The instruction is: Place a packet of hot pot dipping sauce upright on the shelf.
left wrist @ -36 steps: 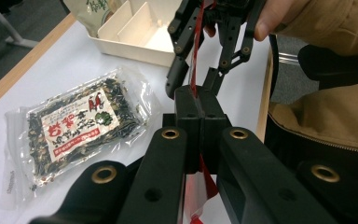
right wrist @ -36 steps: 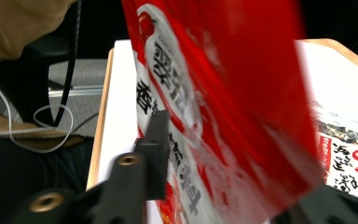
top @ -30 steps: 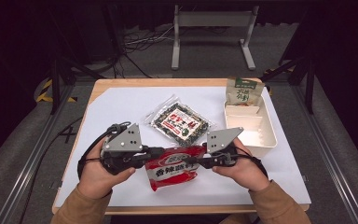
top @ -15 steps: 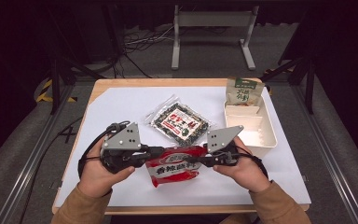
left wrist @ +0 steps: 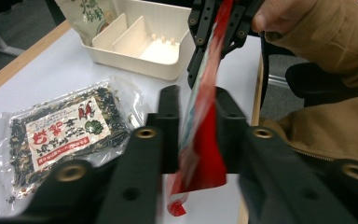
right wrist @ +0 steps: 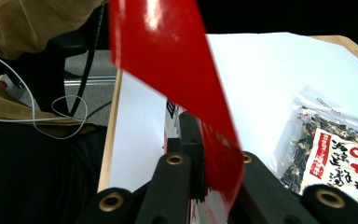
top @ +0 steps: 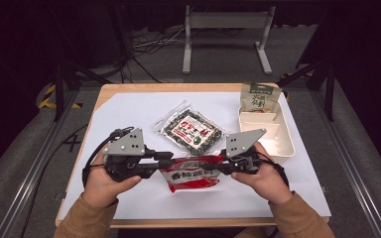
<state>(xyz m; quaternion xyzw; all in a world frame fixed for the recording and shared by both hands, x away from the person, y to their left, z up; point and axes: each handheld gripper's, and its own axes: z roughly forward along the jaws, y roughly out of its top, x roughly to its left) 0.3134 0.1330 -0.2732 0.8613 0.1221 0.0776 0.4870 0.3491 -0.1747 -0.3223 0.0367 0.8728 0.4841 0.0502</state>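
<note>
- At the left of the high view, my left gripper sits at the near-left end of the red packet; its jaws have just been opening, and in the left gripper view they stand apart with the red packet hanging loose in the gap between them, neither pad pressing on it.
- At centre, the red packet hangs just above the white sheet near the table's front edge, held up at one end, so I judge the left-hand release done or close to it.
- Just behind it lies the clear bag of dried seaweed, flat on the sheet and untouched.
- Right of centre, my right gripper is clamped tight on the packet's other end; the right gripper view has its black jaws together on the red film.
- At the far right stands the cream divided tray, its near compartments bare, with a green pouch upright at its far end.
- My reading: one pouch is in the tray, the red packet is in hand and the seaweed bag waits, so carrying the packet across to the tray is left.
</note>
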